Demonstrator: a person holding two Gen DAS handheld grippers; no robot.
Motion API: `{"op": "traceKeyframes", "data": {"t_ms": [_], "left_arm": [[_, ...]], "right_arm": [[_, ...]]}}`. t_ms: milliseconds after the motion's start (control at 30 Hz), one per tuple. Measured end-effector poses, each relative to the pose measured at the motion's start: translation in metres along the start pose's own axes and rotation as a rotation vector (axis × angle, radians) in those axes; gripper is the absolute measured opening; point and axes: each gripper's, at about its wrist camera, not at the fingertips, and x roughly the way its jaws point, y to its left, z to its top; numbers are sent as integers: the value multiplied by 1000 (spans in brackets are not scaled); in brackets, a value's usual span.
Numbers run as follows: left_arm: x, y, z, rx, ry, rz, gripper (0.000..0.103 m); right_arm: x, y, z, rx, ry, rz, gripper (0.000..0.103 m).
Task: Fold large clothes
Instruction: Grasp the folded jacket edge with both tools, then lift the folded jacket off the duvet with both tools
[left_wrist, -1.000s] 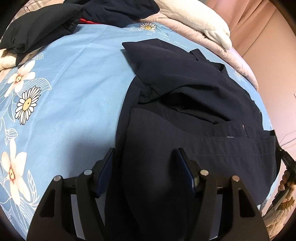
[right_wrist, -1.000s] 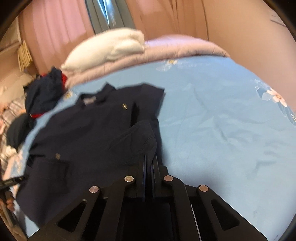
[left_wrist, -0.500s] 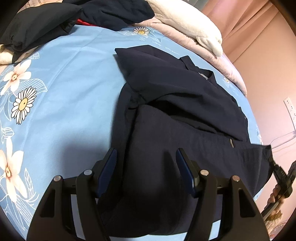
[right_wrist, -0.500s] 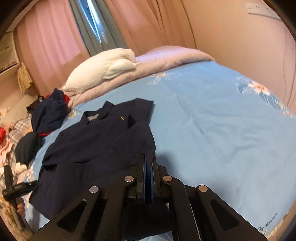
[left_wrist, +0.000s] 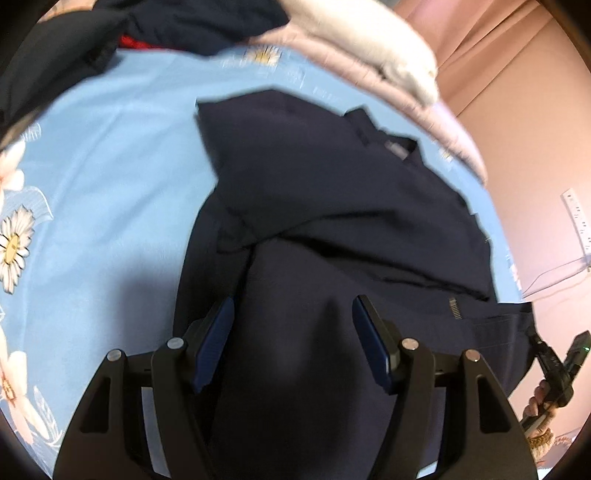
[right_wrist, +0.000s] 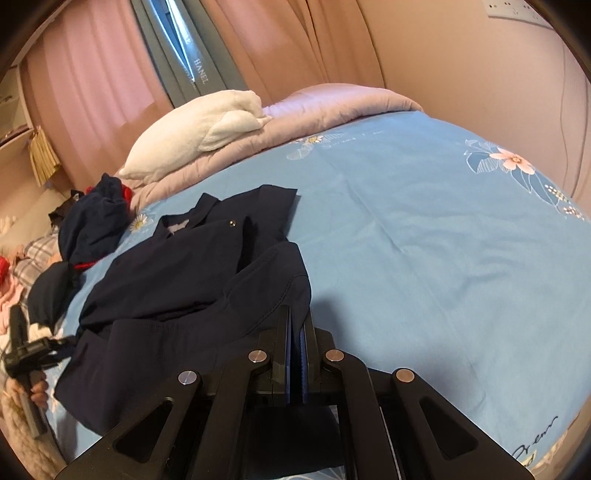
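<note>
A white pillow and a lilac quilt are seen at the top of the right wrist view, a heap of dark clothes at the left edge, pink curtains behind. The navy shirt is spread on the blue flowered bed sheet, filling the middle of the left wrist view. The left tongs are held released over the shirt's lower part, cloth seen between the parted fingers. The right tongs are clenched on the shirt's hem at lower centre
</note>
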Motion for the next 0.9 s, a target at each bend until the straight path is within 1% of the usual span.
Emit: {"op": "traceKeyframes", "data": {"t_ms": [67, 133, 167, 200, 233, 267, 300, 333, 400, 467, 533, 567, 767, 900], "left_arm": [[11, 4, -1, -13, 25, 2, 66], [13, 5, -4, -21, 22, -17, 65], [13, 4, -5, -19, 17, -24, 61], [13, 3, -6, -18, 19, -43, 44], [14, 3, -7, -25, 30, -61, 34], [15, 4, -8, -37, 39, -56, 20], [14, 4, -8, -44, 37, -47, 9], [11, 3, -9, -57, 22, -43, 8], [-4, 0, -16, -63, -37, -30, 4], [-29, -8, -22, -64, -118, -30, 3], [-51, -17, -25, -53, -174, -42, 3], [-70, -25, -27, -41, -221, -45, 2], [-157, -56, -34, 18, -429, -110, 2], [-200, -71, -50, 61, -544, -116, 2]], "right_arm": [[1, -1, -2, -2, 7, -4, 3], [2, -1, -2, 0, 12, -5, 3], [2, -1, -3, -1, 11, -5, 3], [2, -1, -3, -2, 10, -5, 3], [2, 0, -2, -2, 6, -4, 3], [1, 0, -2, -1, 1, -4, 3], [0, 0, -2, 2, -3, -1, 3], [-1, 0, -2, 6, -6, 3, 3], [-5, 1, -2, 13, -15, 20, 3], [-11, 2, -1, 15, -25, 40, 3], [-20, 7, 1, 9, -38, 60, 3], [-26, 11, 3, 3, -49, 65, 3], [-74, 31, 16, -14, -181, 129, 3], [-108, 40, 23, -32, -268, 162, 3]]}}
